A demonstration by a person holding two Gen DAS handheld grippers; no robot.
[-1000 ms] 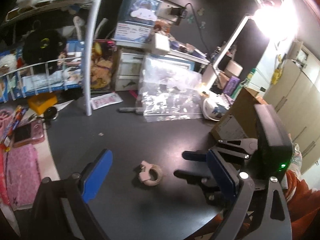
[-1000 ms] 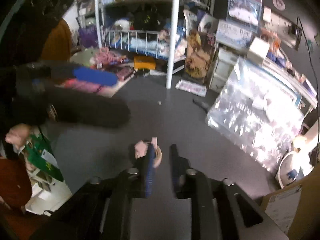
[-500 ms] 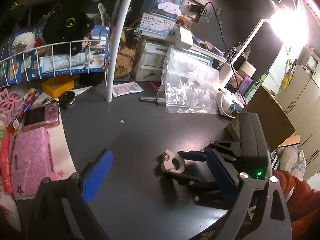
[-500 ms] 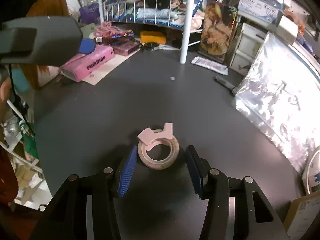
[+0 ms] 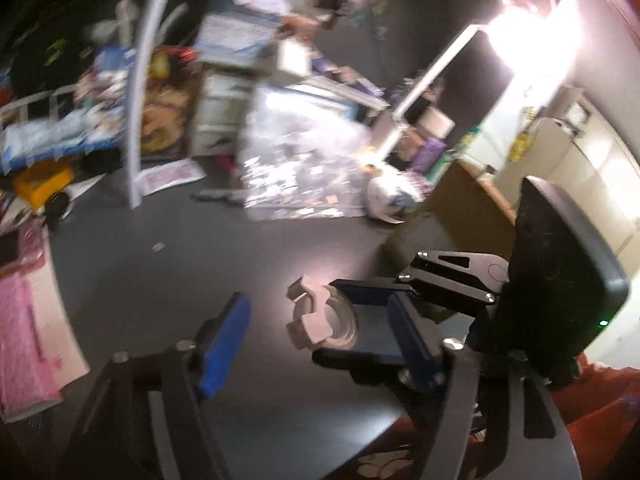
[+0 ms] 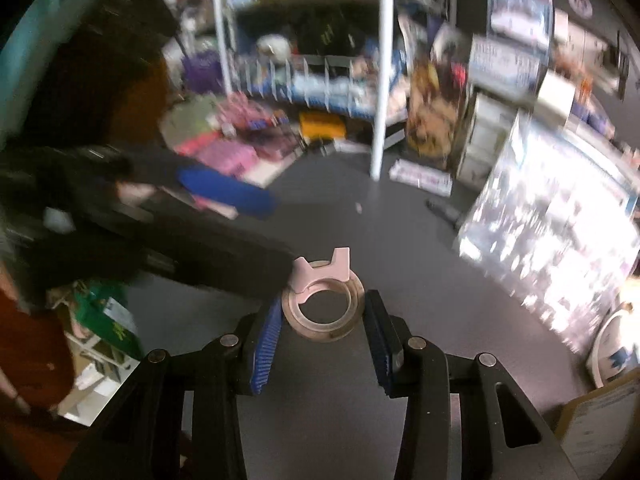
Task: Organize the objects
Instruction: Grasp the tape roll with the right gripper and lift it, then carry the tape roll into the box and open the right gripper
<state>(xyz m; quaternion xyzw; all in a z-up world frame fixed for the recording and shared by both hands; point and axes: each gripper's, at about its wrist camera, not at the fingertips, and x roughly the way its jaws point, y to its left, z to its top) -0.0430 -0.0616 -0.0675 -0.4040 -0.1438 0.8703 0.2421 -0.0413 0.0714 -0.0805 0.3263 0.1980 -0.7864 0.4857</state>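
A small tape roll with a pink cat-ear dispenser (image 6: 323, 304) sits between the blue pads of my right gripper (image 6: 324, 332), whose jaws touch both its sides. The roll looks lifted a little off the dark table (image 6: 420, 248). In the left wrist view the same tape roll (image 5: 320, 320) is held by the right gripper (image 5: 360, 328), coming in from the right. My left gripper (image 5: 316, 332) is open and empty, its fingers wide on either side of the roll without touching it. The left gripper also shows blurred in the right wrist view (image 6: 224, 192).
A clear plastic bag (image 5: 296, 168) lies at the back of the table. A white rack pole (image 5: 138, 120) and wire shelf with clutter stand back left. A pink box (image 5: 20, 340) is at the left edge, a cardboard box (image 5: 444, 208) at the right.
My right gripper opened, moved around the tape roll and closed on it. The left gripper swung closer, so the roll now lies between its open fingers.
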